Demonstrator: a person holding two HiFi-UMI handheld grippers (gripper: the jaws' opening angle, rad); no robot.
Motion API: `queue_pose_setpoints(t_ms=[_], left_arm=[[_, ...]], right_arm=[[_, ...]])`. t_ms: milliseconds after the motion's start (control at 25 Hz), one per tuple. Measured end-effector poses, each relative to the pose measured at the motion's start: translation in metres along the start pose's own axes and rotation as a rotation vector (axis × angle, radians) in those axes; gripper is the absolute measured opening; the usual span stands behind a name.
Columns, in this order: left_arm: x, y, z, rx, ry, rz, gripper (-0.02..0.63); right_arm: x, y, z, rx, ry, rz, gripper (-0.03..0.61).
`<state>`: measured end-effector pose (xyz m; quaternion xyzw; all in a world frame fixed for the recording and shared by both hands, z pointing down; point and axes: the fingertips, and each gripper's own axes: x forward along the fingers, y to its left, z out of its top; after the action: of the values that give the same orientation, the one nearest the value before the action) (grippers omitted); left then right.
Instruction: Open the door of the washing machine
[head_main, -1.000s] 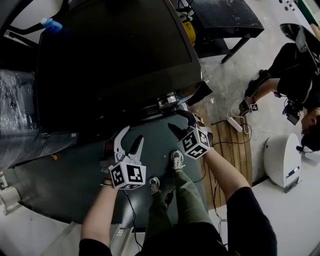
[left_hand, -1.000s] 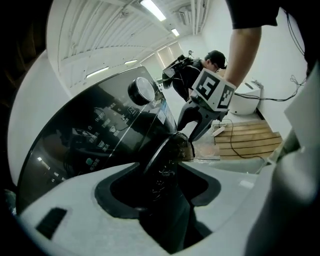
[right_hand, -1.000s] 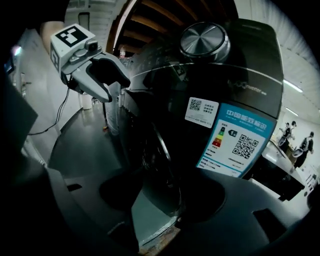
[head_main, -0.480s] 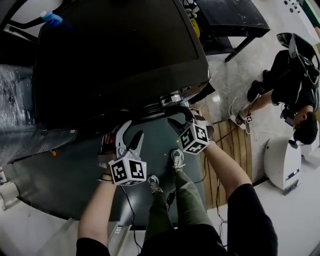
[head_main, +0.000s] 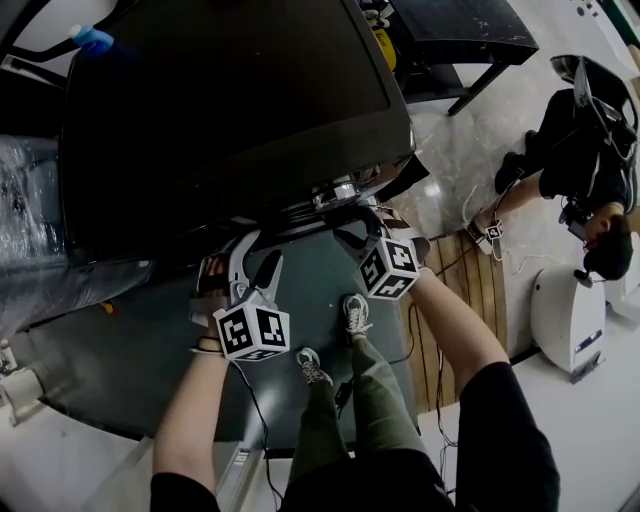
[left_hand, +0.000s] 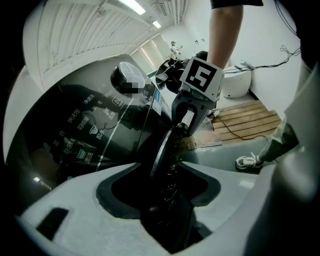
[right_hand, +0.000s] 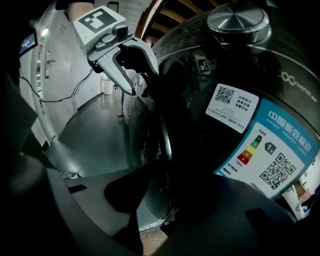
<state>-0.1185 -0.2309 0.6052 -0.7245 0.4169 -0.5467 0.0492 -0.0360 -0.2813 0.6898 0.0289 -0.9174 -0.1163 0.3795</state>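
Observation:
The black washing machine (head_main: 230, 100) fills the upper head view, and its round door shows a chrome rim (head_main: 335, 195) at the front. My left gripper (head_main: 252, 252) reaches to the door's left side. In the left gripper view its jaws (left_hand: 160, 200) stand open astride the door's rim (left_hand: 161, 150), with gaps on both sides. My right gripper (head_main: 358, 228) is at the door's right side. Its jaws (right_hand: 167, 200) have just been closing with the rim (right_hand: 162, 135) between them, and a gap still shows by the left jaw. Each gripper appears in the other's view, right gripper (left_hand: 187, 117) and left gripper (right_hand: 136, 82).
A control knob (right_hand: 239, 22) and energy labels (right_hand: 270, 145) sit on the machine's front. I stand on a dark grey mat (head_main: 150, 340) beside wooden slats (head_main: 470, 290). A person (head_main: 580, 150) crouches at right near a white device (head_main: 565, 315). A black table (head_main: 460, 40) stands behind.
The right gripper has rolled a little and its jaws look narrower around the door's rim. The left gripper has rolled slightly and stays at the rim.

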Motion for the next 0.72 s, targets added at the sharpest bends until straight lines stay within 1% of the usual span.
queue_pose_setpoints(t_ms=[80, 160, 240, 440, 720], left_arm=[[0.0003, 0.0009, -0.0003, 0.008, -0.008, 0.007, 0.215], [0.0008, 0.0026, -0.0001, -0.012, -0.014, 0.008, 0.208], [0.0016, 0.0038, 0.0006, -0.035, -0.005, -0.008, 0.187], [0.0003, 0.0042, 0.0007, -0.064, 0.012, -0.048, 0.169], [-0.0019, 0.0026, 0.0022, -0.09, 0.034, -0.053, 0.158]], right_arm=[[0.0005, 0.0003, 0.0004, 0.002, 0.003, 0.012, 0.155], [0.0012, -0.0003, 0.0006, 0.009, 0.009, 0.014, 0.154], [0.0013, -0.0008, 0.0002, 0.024, 0.017, 0.01, 0.153], [0.0018, -0.0013, 0.0009, 0.069, 0.026, 0.0, 0.155], [-0.0005, 0.0002, 0.0005, 0.095, 0.033, -0.01, 0.152]])
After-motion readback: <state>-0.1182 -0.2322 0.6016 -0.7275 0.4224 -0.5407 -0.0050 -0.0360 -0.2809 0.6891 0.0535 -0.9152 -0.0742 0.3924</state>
